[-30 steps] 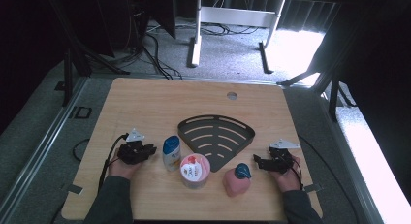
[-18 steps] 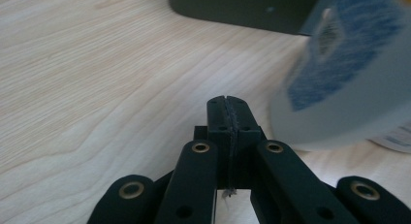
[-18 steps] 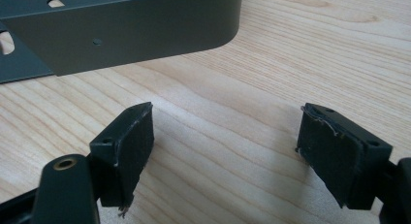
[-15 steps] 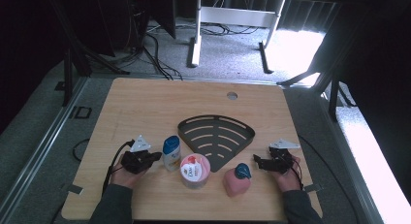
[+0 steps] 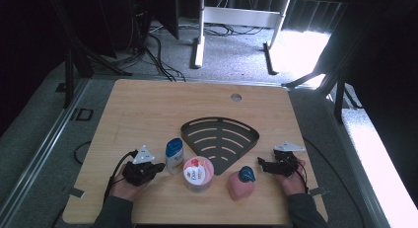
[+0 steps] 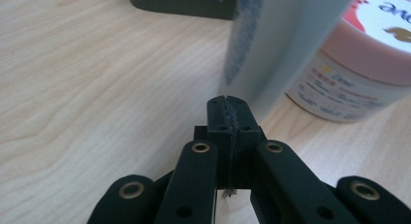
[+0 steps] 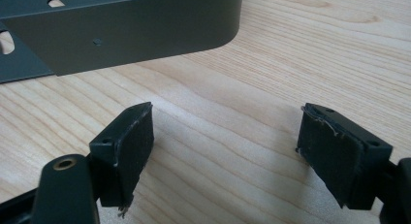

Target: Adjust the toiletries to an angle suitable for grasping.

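Note:
My left gripper [image 5: 158,166] [image 6: 228,105] is shut with nothing between its pads, its tips right beside a small white bottle with a blue cap [image 5: 174,155] [image 6: 286,44]. A pink Dove jar [image 5: 198,173] [image 6: 368,59] stands just right of the bottle. A pink container with a teal lid [image 5: 241,182] sits further right. My right gripper [image 5: 261,164] [image 7: 225,153] stands open over bare wood, near the corner of a dark fan-shaped slotted rack [image 5: 220,141] [image 7: 121,30].
The wooden table [image 5: 148,109] has a round cable hole [image 5: 236,97] near its far edge. Beyond the table are a carpeted floor, cables and a white desk frame [image 5: 241,18]. Bare wood lies on the far half.
My left gripper has moved right toward the white bottle, and its jaws have closed together. The right gripper has stayed where it was.

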`<action>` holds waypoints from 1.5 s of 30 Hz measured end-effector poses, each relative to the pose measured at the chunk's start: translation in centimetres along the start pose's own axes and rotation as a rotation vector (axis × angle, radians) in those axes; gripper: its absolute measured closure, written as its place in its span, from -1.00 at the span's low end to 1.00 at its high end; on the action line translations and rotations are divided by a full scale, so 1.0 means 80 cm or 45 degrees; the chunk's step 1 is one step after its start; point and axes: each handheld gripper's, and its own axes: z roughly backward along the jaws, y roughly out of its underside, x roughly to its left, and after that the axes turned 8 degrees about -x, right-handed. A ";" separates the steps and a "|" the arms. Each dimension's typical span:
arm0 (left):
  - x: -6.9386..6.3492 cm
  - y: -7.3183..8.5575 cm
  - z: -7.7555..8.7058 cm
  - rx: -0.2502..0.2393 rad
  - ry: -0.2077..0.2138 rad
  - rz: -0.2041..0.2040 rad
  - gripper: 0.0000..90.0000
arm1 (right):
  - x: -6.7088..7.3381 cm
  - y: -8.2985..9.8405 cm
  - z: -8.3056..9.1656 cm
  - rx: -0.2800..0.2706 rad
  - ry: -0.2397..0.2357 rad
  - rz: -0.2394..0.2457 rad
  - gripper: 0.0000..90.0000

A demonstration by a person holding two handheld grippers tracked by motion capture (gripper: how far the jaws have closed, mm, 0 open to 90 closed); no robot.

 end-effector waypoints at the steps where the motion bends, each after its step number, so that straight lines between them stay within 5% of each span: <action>1: -0.002 0.001 0.001 0.000 0.001 0.000 1.00 | 0.000 0.000 0.000 0.000 0.000 0.000 -0.55; 14: -0.019 0.002 0.003 -0.022 0.065 -0.041 0.99 | 0.000 0.000 0.000 -0.001 0.004 -0.003 -0.55; 27: -0.013 -0.003 -0.014 -0.017 -0.010 -0.037 0.99 | 0.001 0.000 -0.001 0.000 0.007 -0.006 -0.55; 45: -0.031 -0.019 -0.048 -0.028 0.040 -0.133 0.99 | 0.001 0.000 -0.001 0.000 0.007 -0.007 -0.55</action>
